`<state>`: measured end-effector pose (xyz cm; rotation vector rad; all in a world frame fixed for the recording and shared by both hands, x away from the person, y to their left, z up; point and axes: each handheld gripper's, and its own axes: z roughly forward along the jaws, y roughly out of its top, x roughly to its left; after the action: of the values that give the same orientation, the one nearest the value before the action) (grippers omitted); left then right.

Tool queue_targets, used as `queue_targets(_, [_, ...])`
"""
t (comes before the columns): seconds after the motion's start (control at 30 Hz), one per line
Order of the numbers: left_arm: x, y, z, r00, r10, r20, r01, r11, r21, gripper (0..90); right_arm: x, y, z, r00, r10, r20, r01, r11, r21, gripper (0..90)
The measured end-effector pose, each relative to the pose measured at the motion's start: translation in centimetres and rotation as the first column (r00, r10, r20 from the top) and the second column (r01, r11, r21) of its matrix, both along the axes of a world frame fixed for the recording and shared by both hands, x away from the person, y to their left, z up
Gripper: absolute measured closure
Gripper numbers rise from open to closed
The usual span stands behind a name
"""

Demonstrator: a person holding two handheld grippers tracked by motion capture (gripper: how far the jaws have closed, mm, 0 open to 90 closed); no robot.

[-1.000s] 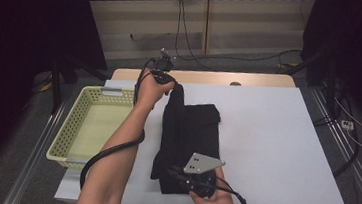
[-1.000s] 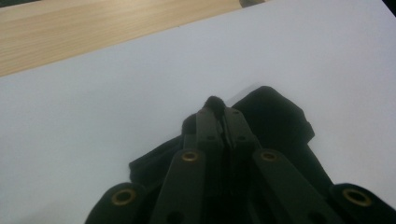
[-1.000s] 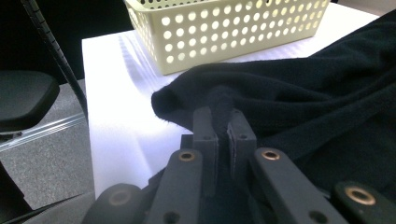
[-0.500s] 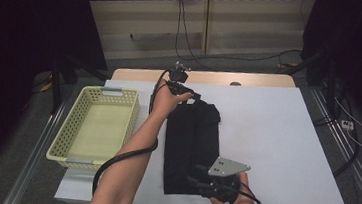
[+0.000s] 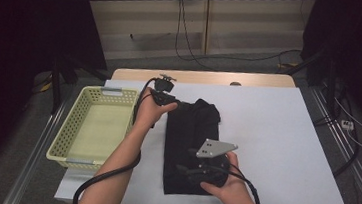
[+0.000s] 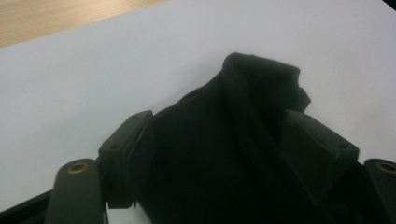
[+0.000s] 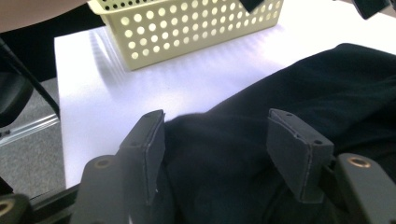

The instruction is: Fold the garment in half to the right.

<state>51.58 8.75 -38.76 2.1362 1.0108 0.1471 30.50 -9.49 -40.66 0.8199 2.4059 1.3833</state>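
A black garment [image 5: 192,133] lies lengthwise on the white table [image 5: 280,142], its far end bunched up. My left gripper [image 5: 174,104] is at that far end. In the left gripper view its jaws stand wide apart with the bunched black cloth [image 6: 233,116] lying between them, so the left gripper [image 6: 224,140] is open. My right gripper [image 5: 186,167], with the grey plate on top, is at the garment's near end. Its jaws also stand wide on either side of a fold of the garment [image 7: 303,79], and the right gripper [image 7: 219,140] is open.
A pale yellow perforated basket [image 5: 65,136] stands at the table's left edge, also seen as the basket [image 7: 187,28] beyond the right gripper. A wooden strip [image 5: 206,78] runs along the far edge. Cables trail from both grippers; bare white surface lies right of the garment.
My left gripper moved right and then nearer, and the garment's far end came with it and bunched up. My right gripper shifted right, then slightly back left and forward.
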Motion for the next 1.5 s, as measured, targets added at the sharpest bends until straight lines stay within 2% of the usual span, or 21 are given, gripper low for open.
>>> queue_targets(0.1, [-1.1,0.9,-0.3,0.9999,-0.008,0.011,0.008,0.9998,-0.018,22.6,1.0,0.9,0.2,1.0,0.008,0.003,-0.008,1.0,-0.028,38.9])
queue_targets(0.23, [-2.3,2.2,-0.9,0.999,-0.007,0.044,0.006,1.0,0.001,20.5,2.1,2.0,0.5,1.0,0.002,0.0,-0.002,0.999,-0.055,40.4])
queue_targets(0.3, [-2.7,2.8,-1.1,0.9994,-0.019,0.028,0.018,0.9998,0.003,20.6,2.5,2.7,0.6,1.0,0.007,-0.004,-0.007,0.998,-0.055,42.0])
queue_targets(0.37, [-3.0,3.3,-1.2,0.999,-0.025,0.037,0.024,0.9995,0.018,20.6,2.6,3.5,0.7,0.9999,0.012,-0.003,-0.012,0.998,-0.057,42.2])
queue_targets(0.4, [-3.2,3.4,-1.3,0.9989,-0.024,0.039,0.024,0.9996,0.012,20.6,2.5,4.0,0.7,0.9998,0.02,0.004,-0.02,0.997,-0.07,42.5])
queue_targets(0.43, [-3.3,3.6,-1.4,0.9992,-0.018,0.037,0.018,0.9998,-0.003,20.6,2.4,4.5,0.6,0.9996,0.028,0.008,-0.027,0.996,-0.082,43.1])
queue_targets(0.47, [-3.5,3.7,-1.5,0.9991,-0.016,0.04,0.016,0.9999,0.001,20.5,2.4,4.9,0.3,0.9994,0.033,0.003,-0.033,0.995,-0.093,43.4])
queue_targets(0.53, [-3.9,3.7,-1.9,0.9986,-0.02,0.048,0.019,0.9997,0.013,20.5,2.5,5.6,-0.5,0.9989,0.041,-0.021,-0.043,0.991,-0.124,43.5])
queue_targets(0.6, [-4.2,3.8,-2.3,0.9991,-0.026,0.032,0.026,0.9997,0.0,20.5,2.7,5.9,-1.4,0.9982,0.04,-0.045,-0.047,0.986,-0.16,44.1])
queue_targets(0.7, [-4.5,4.0,-3.0,0.9992,-0.024,0.031,0.024,0.9995,0.02,20.5,2.9,5.7,-2.4,0.9973,0.021,-0.07,-0.034,0.981,-0.189,52.3])
queue_targets(0.77, [-4.8,4.2,-3.3,0.9993,-0.018,0.033,0.017,0.9995,0.025,20.5,2.9,5.3,-2.6,0.9978,0.005,-0.066,-0.018,0.98,-0.198,61.6])
queue_targets(0.8, [-5.0,4.3,-3.5,0.9992,-0.011,0.038,0.01,0.9999,0.012,20.6,2.7,4.9,-2.5,0.9982,0.005,-0.059,-0.017,0.979,-0.203,64.1])
queue_targets(0.87, [-5.4,4.4,-3.7,0.9989,-0.013,0.044,0.012,0.9995,0.03,20.9,2.5,4.1,-2.4,0.9984,-0.011,-0.055,0.0,0.982,-0.188,66.9])
queue_targets(0.97, [-6.0,4.4,-3.9,0.9982,-0.025,0.054,0.024,0.9993,0.028,20.8,2.2,2.8,-2.2,0.9972,-0.015,-0.073,0.005,0.99,-0.143,76.9])
queue_targets(1.07, [-6.3,4.5,-4.2,0.9985,-0.014,0.053,0.013,0.9999,0.008,20.7,1.9,1.7,-2.2,0.9977,-0.011,-0.067,0.003,0.992,-0.124,86.6])
queue_targets(1.13, [-6.4,4.4,-4.3,0.9991,-0.017,0.038,0.017,0.9998,0.012,20.1,1.7,1.0,-2.2,0.9976,-0.015,-0.068,0.008,0.995,-0.104,90.0])
queue_targets(1.17, [-6.5,4.4,-4.2,0.9987,-0.02,0.047,0.019,0.9996,0.021,19.8,1.8,0.6,-2.3,0.9976,-0.017,-0.067,0.011,0.996,-0.093,90.0])
queue_targets(1.27, [-6.6,4.5,-4.2,0.9984,-0.017,0.053,0.017,0.9998,0.006,19.8,1.8,-0.1,-2.2,0.9967,-0.025,-0.078,0.021,0.999,-0.049,89.8])
queue_targets(1.37, [-6.7,4.6,-4.3,0.9984,-0.005,0.057,0.004,0.9999,0.014,19.1,1.9,0.4,-1.9,0.9971,-0.039,-0.065,0.036,0.998,-0.043,76.9])
queue_targets(1.5, [-7.0,4.5,-4.2,0.998,-0.01,0.062,0.011,0.9998,-0.017,19.2,2.2,1.9,-1.1,0.9976,-0.049,-0.049,0.047,0.998,-0.042,60.4])
